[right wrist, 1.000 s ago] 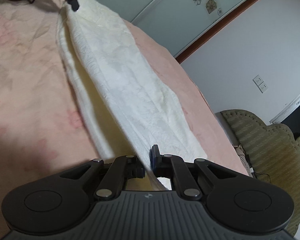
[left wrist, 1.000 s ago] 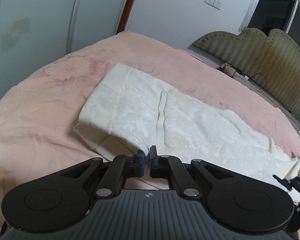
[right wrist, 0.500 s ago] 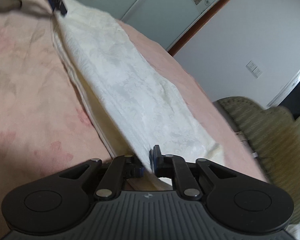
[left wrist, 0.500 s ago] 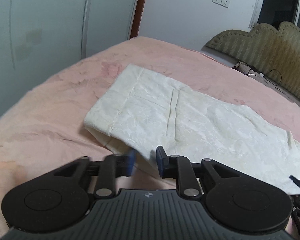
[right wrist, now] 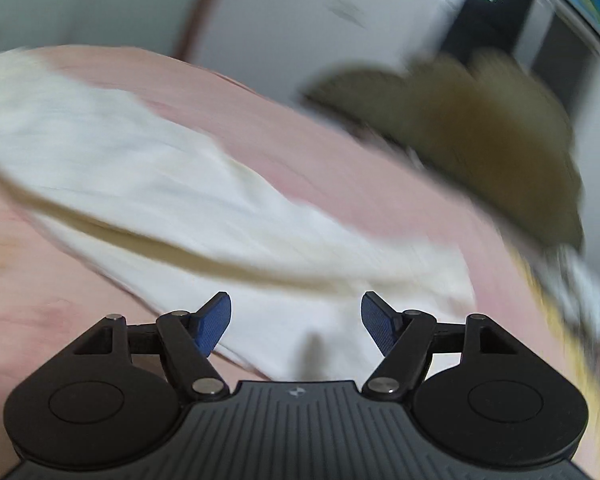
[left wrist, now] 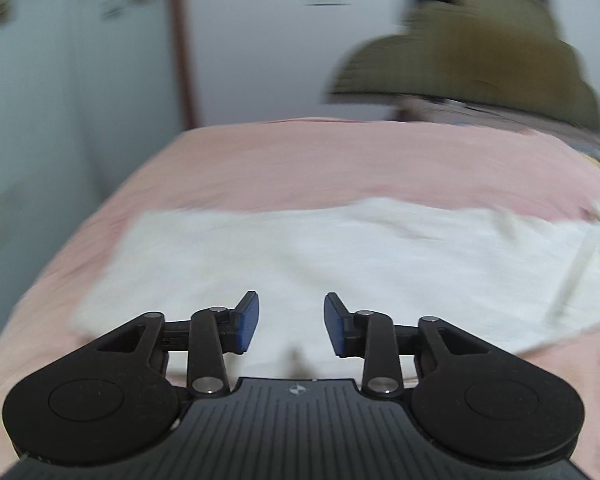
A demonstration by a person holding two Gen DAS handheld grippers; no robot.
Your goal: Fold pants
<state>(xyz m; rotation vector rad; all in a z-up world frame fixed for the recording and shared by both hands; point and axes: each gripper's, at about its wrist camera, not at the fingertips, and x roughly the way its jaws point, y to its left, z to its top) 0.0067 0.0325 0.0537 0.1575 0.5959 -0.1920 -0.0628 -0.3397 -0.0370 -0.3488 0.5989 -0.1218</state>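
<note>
Pants of cream-white cloth lie flat on the pink bedspread, stretched lengthwise across the left wrist view from the left side of the bed toward the right edge of the picture. In the right wrist view the same pants run from the upper left down toward the middle, and a long yellowish fold line shows where one layer lies over another. Both pictures are smeared by motion, so the weave, the seams and the exact outline of the cloth cannot be made out.

The left gripper hangs just above the near edge of the pants with its blue-padded fingers set well apart and nothing between them; only cloth and a strip of bedspread show in the gap. The right gripper is likewise spread wide, wider than the left, with its blue pads turned outward and no cloth pinched. It sits over the near end of the pants, where the white cloth meets the pink cover. Whether either set of fingertips touches the cloth cannot be told.

Beyond the bed stands an olive-green scalloped headboard, also seen at the right in the right wrist view. A pale wall rises behind it, with a brown door frame and light sliding wardrobe doors to the left.
</note>
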